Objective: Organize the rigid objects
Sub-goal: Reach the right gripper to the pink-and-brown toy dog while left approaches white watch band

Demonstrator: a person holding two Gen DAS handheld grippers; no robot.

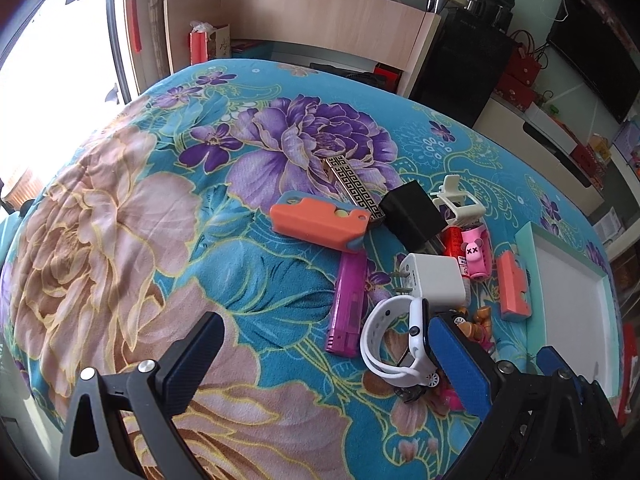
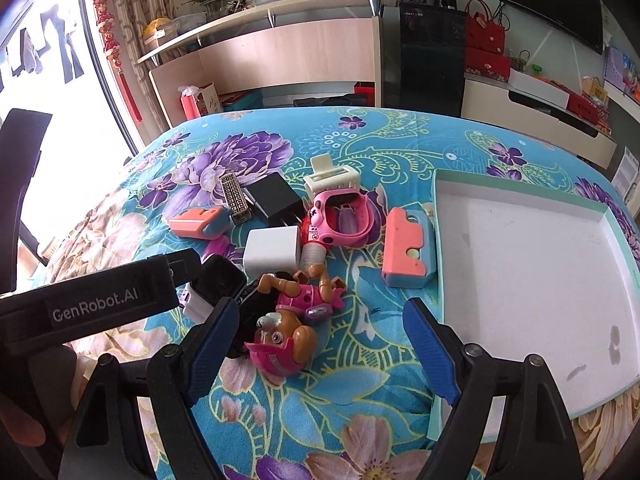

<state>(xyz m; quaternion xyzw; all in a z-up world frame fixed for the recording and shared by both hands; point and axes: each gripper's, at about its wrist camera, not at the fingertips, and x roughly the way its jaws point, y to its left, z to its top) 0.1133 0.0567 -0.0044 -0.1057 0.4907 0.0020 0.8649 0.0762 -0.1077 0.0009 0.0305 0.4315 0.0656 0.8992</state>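
The toy dog (image 2: 286,332) lies between the wide-open fingers of the right gripper (image 2: 320,354), nearer its left finger, unheld. The left gripper (image 1: 324,364) gapes empty, its right finger beside the white watch (image 1: 396,340).

A flowered blanket (image 2: 360,152) covers the surface — toys, chargers and lighters clustered mid-frame, a shallow white tray (image 2: 616,216) at right.

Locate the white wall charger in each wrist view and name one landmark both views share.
Left wrist: white wall charger, right of centre, just above the white watch.
Right wrist: left of centre, beyond the toy dog.
Shared landmark: black charger, just behind it.
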